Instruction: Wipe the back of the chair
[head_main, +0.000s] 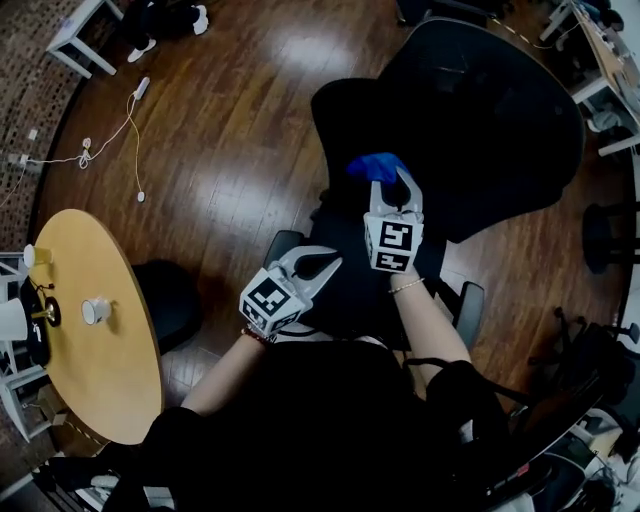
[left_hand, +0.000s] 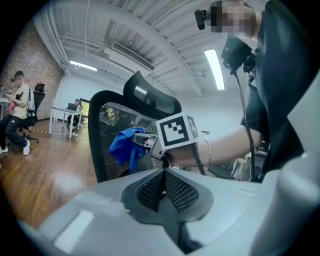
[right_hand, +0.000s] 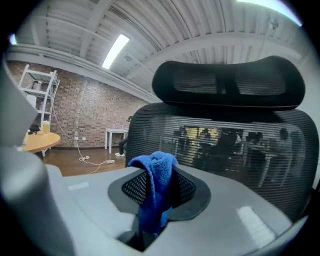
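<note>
Dark wood floor (head_main: 230, 120) bears all. Office chair (head_main: 480, 110) stands just beyond fingers (head_main: 413, 197) of right gripper (head_main: 396, 180). Round wooden table (head_main: 100, 370), w/ white cup (head_main: 95, 311) on top, sits well left of left gripper (head_main: 335, 262) fingers (head_main: 298, 260). White cable (head_main: 125, 125) lies far left, beyond them.

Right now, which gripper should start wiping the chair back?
Right. The right gripper is shut on the blue cloth and faces the mesh chair back; the left gripper is shut, empty, farther back.
</note>
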